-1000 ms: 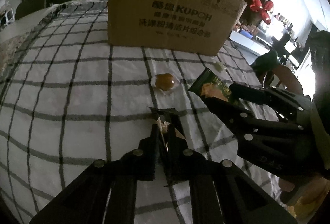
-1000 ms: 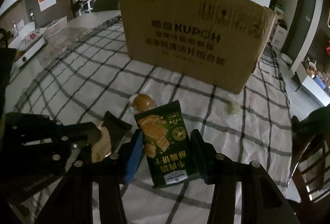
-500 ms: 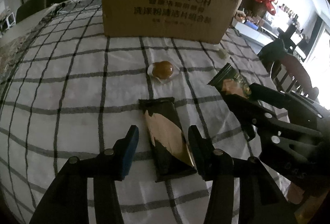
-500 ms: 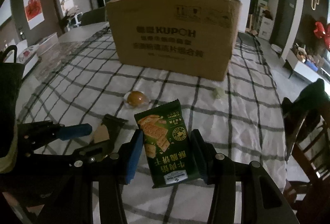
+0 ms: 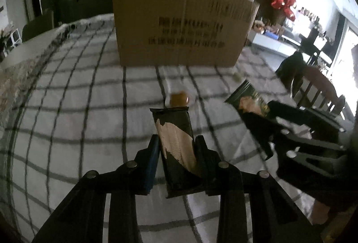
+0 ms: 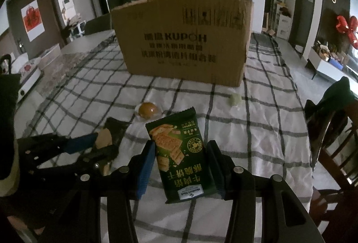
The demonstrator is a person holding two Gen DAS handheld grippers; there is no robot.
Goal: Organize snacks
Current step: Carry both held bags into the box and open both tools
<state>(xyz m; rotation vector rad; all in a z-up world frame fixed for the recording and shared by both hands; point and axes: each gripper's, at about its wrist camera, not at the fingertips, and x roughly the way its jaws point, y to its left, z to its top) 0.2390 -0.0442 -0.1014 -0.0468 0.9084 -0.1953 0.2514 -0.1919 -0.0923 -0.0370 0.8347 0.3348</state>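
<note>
My left gripper [image 5: 176, 146] is shut on a black snack packet [image 5: 175, 142] with a tan patch and holds it above the checked tablecloth [image 5: 78, 108]. My right gripper [image 6: 181, 153] is shut on a green cracker packet [image 6: 179, 149], held flat above the cloth. The green packet also shows at the right of the left wrist view [image 5: 248, 99]; the black packet shows at the left of the right wrist view [image 6: 107, 137]. A wrapped brown egg-like snack [image 6: 147, 109] and a pale green wrapped snack [image 6: 234, 99] lie on the cloth. A tall cardboard box [image 6: 183, 41] stands behind them.
A chair with dark clothing [image 6: 331, 122] stands at the table's right edge. A white basket [image 6: 48, 57] sits on a side surface at far left. The cardboard box [image 5: 179, 28] blocks the table's far middle.
The left gripper opened around the black packet half a second ago, then shut on it and lifted it. Both grippers have risen and moved toward the box. The right gripper kept its packet.
</note>
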